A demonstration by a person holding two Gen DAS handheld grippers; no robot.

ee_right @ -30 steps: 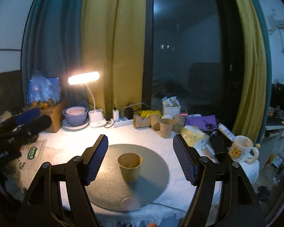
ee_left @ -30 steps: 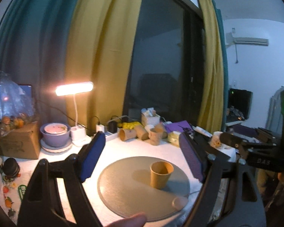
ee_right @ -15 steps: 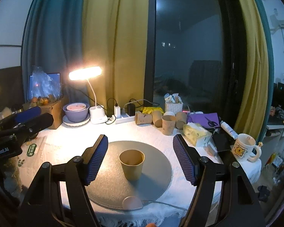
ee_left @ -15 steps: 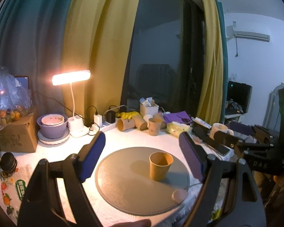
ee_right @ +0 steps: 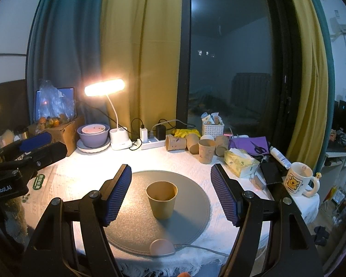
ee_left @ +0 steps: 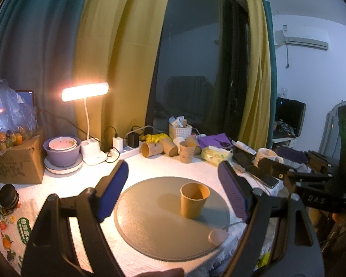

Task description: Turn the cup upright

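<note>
While the paper cup (ee_right: 161, 199) stands mouth-up near the middle of the round grey mat (ee_right: 126, 228) on the desk (ee_right: 85, 173), the flip reads as done, so the step in hand is judged a clean withdrawal. Left gripper (ee_left: 173, 189): jaws wide apart, empty, raised short of the cup; right gripper (ee_right: 170, 190): jaws wide apart, empty, framing the cup without touching. To finish well, keep both sets of jaws spread and back away level, clear of the rim, the small pink puck (ee_right: 162, 247) and its cable at the mat's near edge
</note>
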